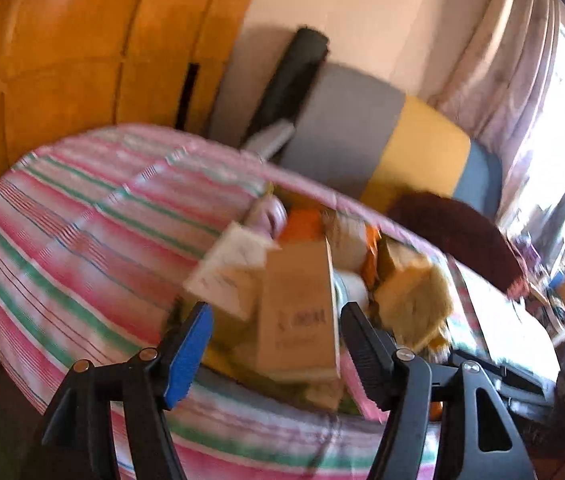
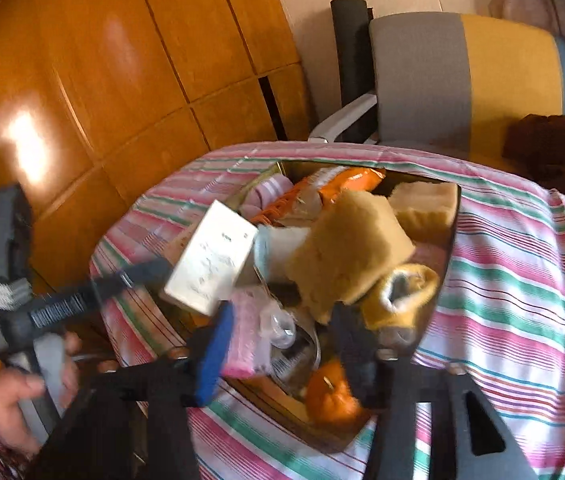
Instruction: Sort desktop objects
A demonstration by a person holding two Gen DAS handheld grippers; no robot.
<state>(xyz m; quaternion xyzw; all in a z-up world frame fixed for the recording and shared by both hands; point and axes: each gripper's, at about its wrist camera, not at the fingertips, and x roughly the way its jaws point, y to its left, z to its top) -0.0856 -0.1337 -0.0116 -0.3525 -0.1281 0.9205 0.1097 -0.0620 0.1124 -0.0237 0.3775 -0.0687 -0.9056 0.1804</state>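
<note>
In the left wrist view the left gripper (image 1: 276,320) stands wide open, holding nothing, its blue pad and ribbed black jaw either side of a flat brown cardboard box (image 1: 300,312) just ahead. That box tops a pile in a shallow tray (image 1: 218,354) on the striped cloth (image 1: 82,240), with a pale box (image 1: 230,268) to its left and a spongy yellow block (image 1: 414,296) to its right. In the right wrist view the right gripper (image 2: 282,344) has its jaws drawn close around a fuzzy pink block (image 2: 246,332) and clear plastic; whether the pads press I cannot tell. Ahead lie a coarse tan sponge (image 2: 346,256), an orange fruit (image 2: 330,396) near the right jaw, and the white box (image 2: 212,264) to the left.
</note>
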